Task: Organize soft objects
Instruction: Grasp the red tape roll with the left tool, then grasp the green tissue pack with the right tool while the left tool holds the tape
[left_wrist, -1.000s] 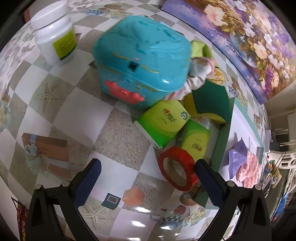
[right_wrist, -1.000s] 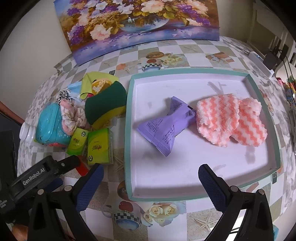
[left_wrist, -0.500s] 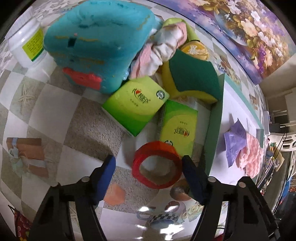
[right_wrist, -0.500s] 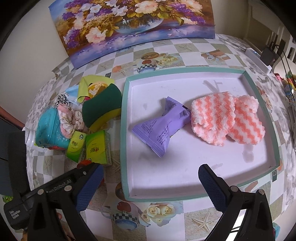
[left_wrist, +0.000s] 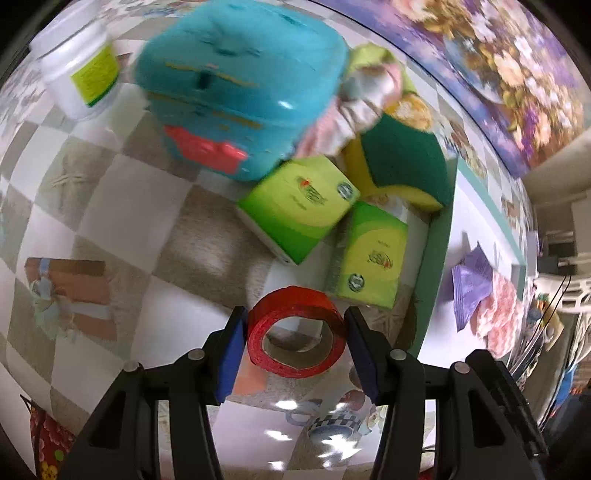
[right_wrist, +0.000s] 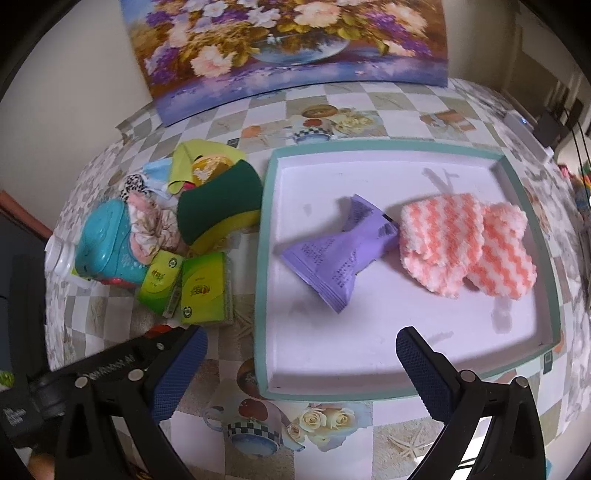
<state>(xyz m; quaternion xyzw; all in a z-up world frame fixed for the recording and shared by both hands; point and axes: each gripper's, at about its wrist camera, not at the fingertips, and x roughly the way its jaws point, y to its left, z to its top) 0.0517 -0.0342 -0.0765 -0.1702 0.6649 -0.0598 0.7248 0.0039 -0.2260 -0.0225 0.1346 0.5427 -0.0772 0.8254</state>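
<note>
A red tape roll (left_wrist: 291, 306) lies on the checkered tablecloth between the blue pads of my left gripper (left_wrist: 295, 317). Its jaws are closing and the pads touch the roll on both sides. Just beyond lie two green tissue packs (left_wrist: 299, 206), a green-and-yellow sponge (left_wrist: 402, 166) and a floral cloth (left_wrist: 354, 107). My right gripper (right_wrist: 301, 335) hangs open and holds nothing, over the near edge of the teal-rimmed tray (right_wrist: 264, 258). In the tray lie a purple packet (right_wrist: 340, 254) and two pink-and-white cloths (right_wrist: 443, 243).
A teal toy box (left_wrist: 236, 85) and a white bottle (left_wrist: 81, 70) stand left of the pile. A yellow-green cloth (right_wrist: 195, 158) lies behind the sponge. A flower painting (right_wrist: 288, 48) leans at the table's far edge.
My left gripper's jaws have narrowed from wide open until they touch the red tape roll, which now sits centred between them. The right gripper has stayed over the tray's near edge.
</note>
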